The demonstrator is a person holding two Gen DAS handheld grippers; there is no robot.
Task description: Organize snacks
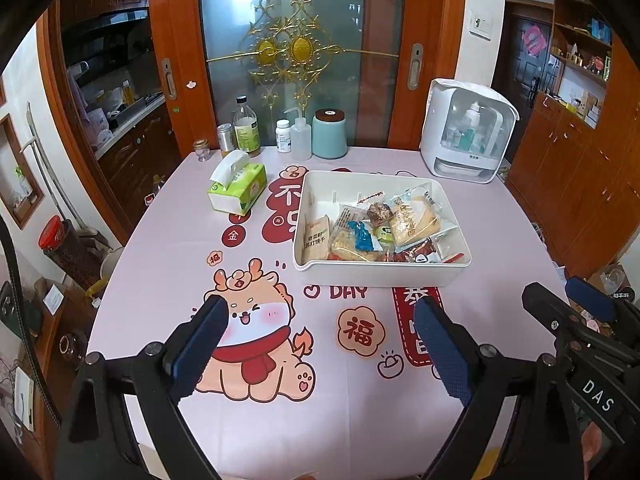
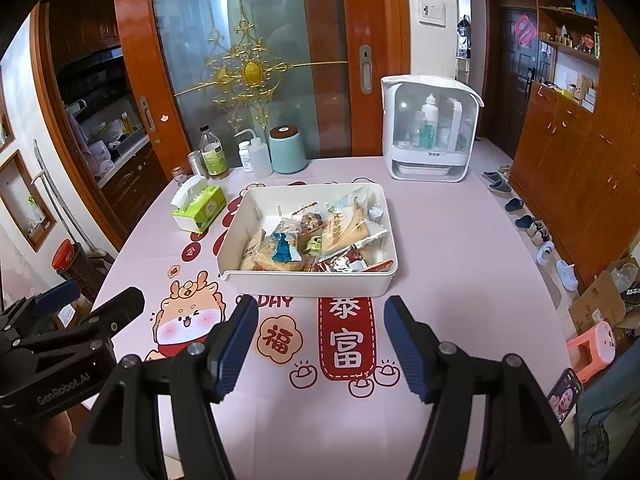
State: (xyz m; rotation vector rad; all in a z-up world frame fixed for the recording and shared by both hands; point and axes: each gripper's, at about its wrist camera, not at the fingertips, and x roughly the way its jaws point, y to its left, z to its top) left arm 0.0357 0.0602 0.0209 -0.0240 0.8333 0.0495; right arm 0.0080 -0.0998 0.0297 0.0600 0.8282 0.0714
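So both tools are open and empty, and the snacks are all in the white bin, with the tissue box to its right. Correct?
Not quite: the tissue box sits left of the white bin, as the left wrist view shows. The snacks are in the bin, and the left tool and right tool are open and empty.

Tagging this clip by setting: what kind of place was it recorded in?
Most likely a home dining area. A table with a cartoon tablecloth stands before a wood-framed glass sliding door that opens onto a kitchen; shoes line the floor by wooden cabinets.
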